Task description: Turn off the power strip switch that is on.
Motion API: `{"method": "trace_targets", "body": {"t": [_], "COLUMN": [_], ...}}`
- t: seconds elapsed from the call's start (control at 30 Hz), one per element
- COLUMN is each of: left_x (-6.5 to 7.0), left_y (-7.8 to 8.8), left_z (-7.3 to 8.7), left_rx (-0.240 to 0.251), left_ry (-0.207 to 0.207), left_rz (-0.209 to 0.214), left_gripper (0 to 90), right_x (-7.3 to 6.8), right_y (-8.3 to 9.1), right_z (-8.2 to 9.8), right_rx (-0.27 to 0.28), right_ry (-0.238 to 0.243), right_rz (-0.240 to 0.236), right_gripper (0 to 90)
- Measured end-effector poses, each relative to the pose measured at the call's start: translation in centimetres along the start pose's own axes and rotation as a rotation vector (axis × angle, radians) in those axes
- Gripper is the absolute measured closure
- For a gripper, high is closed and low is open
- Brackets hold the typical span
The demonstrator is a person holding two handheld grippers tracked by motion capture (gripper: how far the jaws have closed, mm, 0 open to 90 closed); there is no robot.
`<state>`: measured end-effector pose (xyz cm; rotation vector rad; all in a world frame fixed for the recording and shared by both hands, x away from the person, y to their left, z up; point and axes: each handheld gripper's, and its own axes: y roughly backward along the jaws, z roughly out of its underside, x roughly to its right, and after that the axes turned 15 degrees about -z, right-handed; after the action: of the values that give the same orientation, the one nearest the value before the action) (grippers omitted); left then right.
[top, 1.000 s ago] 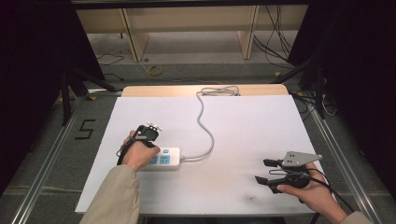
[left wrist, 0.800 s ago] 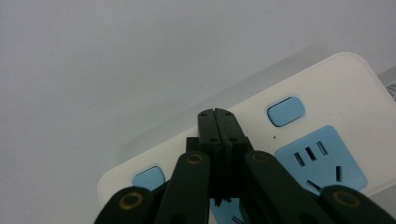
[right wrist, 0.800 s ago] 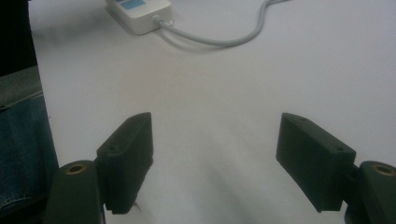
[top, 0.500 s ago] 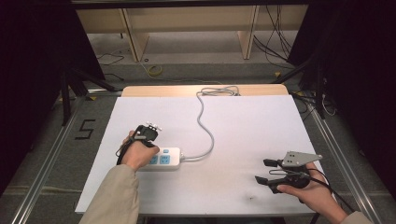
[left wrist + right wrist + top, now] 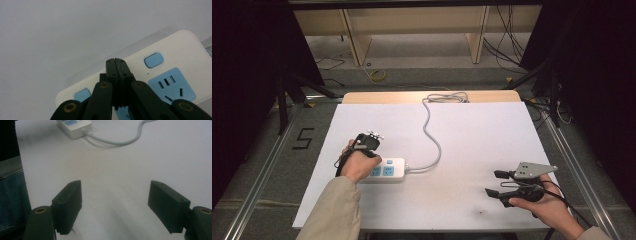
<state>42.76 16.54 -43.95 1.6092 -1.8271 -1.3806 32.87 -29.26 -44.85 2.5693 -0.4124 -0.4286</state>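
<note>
White power strip (image 5: 160,75) | blue sockets, no legible writing | floor "5" (image 5: 303,138)

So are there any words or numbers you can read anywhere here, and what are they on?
"5": a dark mark on the grey floor, left of the table.
The power strip has no readable words; its blue buttons carry a faint mark too blurred to read.
The grippers carry no lettering that can be read.
</note>
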Motion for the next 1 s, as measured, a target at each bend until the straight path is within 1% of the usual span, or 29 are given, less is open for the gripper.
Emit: {"method": "trace_targets", "body": {"t": [0.07,0.13,0.4,0.47,0.57,0.63,0.67,0.7,0.8,0.9,0.97,1.0], "left_x": [-0.2,-0.4,-0.4,-0.4,-0.4,-0.4,-0.4,-0.4,-0.3,-0.2,0.0,0.0], "left_y": [0.2,0.5,0.8,0.9,1.0,1.2,1.3,1.4,1.7,2.1,2.4,2.5], "left_z": [0.0,-0.1,-0.2,-0.2,-0.1,-0.1,-0.1,-0.1,0.0,0.0,0.1,0.1], "left_rx": [0.018,0.037,0.06,0.065,0.081,0.101,0.109,0.116,0.14,0.166,0.185,0.192], "left_ry": [0.023,0.035,0.032,0.032,0.038,0.042,0.046,0.049,0.043,0.049,0.055,0.049], "left_rz": [0.008,0.005,-0.006,-0.003,-0.008,-0.01,-0.007,-0.004,-0.003,0.015,0.019,0.023], "left_gripper": [89.9,89.9,89.9,89.8,89.6,89.4,85.4,84.6,83.9,82.3,80.5,79.9], "right_x": [0.0,0.0,0.0,0.0,0.0,0.0,-0.1,-0.1,-0.1,-0.1,-0.1,-0.1], "right_y": [0.0,0.0,0.0,0.0,0.0,0.0,0.0,0.0,0.0,0.0,0.0,0.0], "right_z": [0.0,0.0,0.0,0.0,0.0,0.0,0.0,0.0,0.0,0.0,0.0,0.0], "right_rx": [0.003,0.001,0.001,0.0,0.0,0.001,0.002,0.002,0.001,0.001,0.0,0.0], "right_ry": [-0.002,0.0,0.001,-0.003,-0.003,0.001,-0.004,-0.004,-0.003,-0.004,-0.003,-0.004], "right_rz": [0.001,0.0,-0.001,-0.001,-0.001,-0.002,-0.001,-0.001,0.0,0.0,0.0,0.0], "right_gripper": [27.8,27.7,27.7,27.7,27.7,27.7,27.8,27.7,27.8,27.8,27.8,27.7]}}
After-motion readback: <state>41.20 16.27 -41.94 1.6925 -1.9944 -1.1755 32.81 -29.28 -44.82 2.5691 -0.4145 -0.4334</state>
